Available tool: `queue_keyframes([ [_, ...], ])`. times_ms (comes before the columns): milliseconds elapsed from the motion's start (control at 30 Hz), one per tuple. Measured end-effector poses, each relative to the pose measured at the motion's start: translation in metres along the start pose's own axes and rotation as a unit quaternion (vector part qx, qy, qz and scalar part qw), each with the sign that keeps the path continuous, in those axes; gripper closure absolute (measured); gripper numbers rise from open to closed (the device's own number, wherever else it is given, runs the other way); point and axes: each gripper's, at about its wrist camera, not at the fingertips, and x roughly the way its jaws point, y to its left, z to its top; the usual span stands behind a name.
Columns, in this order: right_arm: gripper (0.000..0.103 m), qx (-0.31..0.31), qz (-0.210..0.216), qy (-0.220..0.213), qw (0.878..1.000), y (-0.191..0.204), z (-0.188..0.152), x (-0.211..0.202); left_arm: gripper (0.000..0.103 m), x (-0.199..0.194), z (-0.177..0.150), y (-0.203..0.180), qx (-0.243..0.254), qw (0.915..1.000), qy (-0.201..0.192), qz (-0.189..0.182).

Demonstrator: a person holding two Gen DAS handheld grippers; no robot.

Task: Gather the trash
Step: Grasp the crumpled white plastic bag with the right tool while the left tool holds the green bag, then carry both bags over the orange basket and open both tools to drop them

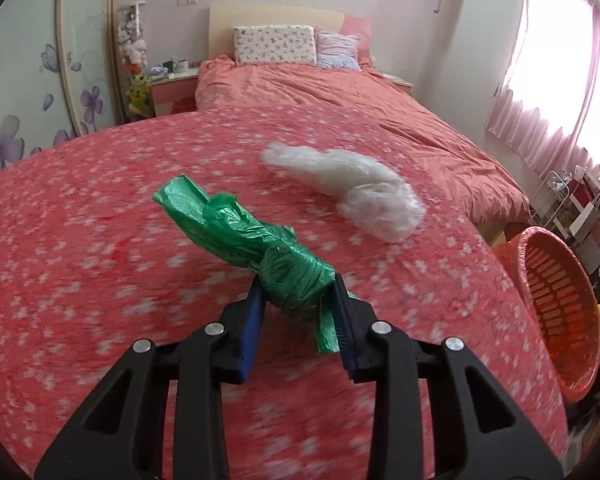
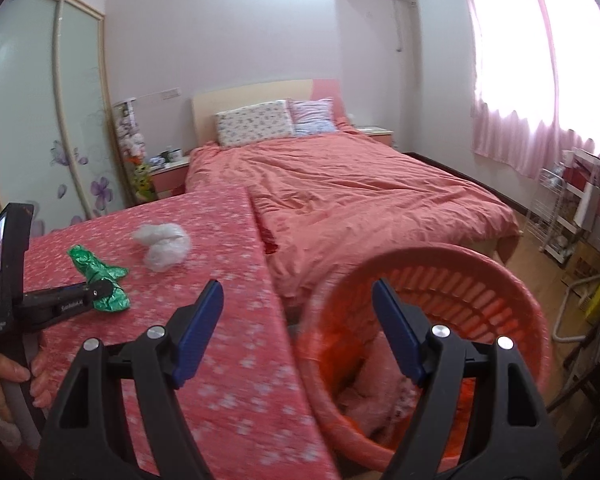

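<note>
My left gripper [image 1: 298, 286] is shut on a crumpled green plastic bag [image 1: 244, 240] and holds it just above the red flowered tablecloth [image 1: 80, 264]; the bag [image 2: 100, 276] and the left gripper [image 2: 100, 290] also show in the right wrist view. A crumpled clear white plastic bag [image 1: 356, 192] lies on the table beyond it, also in the right wrist view [image 2: 162, 244]. My right gripper [image 2: 298, 294] is open and empty, above the gap between the table edge and the orange trash basket [image 2: 500, 292]. The basket [image 1: 560, 304] stands at the table's right side with pinkish trash inside.
A bed with a salmon quilt [image 2: 360, 192] lies behind the table. A wire rack [image 2: 560, 216] with clutter stands at the right under the pink curtains. A wardrobe with flower decals [image 2: 40, 120] and a nightstand [image 2: 168, 168] are at the left.
</note>
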Motion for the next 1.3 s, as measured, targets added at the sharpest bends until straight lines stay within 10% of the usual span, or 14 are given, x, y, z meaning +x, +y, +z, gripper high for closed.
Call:
queue_keyframes([
  [467,0.028,-0.043,0.086,0.062,0.993,0.122,0.035,0.092,0.070,-0.039,0.002,0.093,-0.034,0.9947,-0.052,0.081],
  [900,0.029,-0.079,0.045,0.145,0.985,0.184,0.050,0.198,0.070,-0.038,0.007,0.124,-0.056,0.9917,-0.052,0.103],
  [1067,0.068,-0.092,0.032,0.158,0.983,0.176,0.044,0.200,0.070,-0.038,0.003,0.123,-0.058,0.9920,-0.048,0.101],
  [1300,0.078,-0.033,0.066,0.147,0.986,0.133,0.040,0.160,0.070,-0.044,-0.001,0.112,-0.054,0.9931,-0.048,0.092],
])
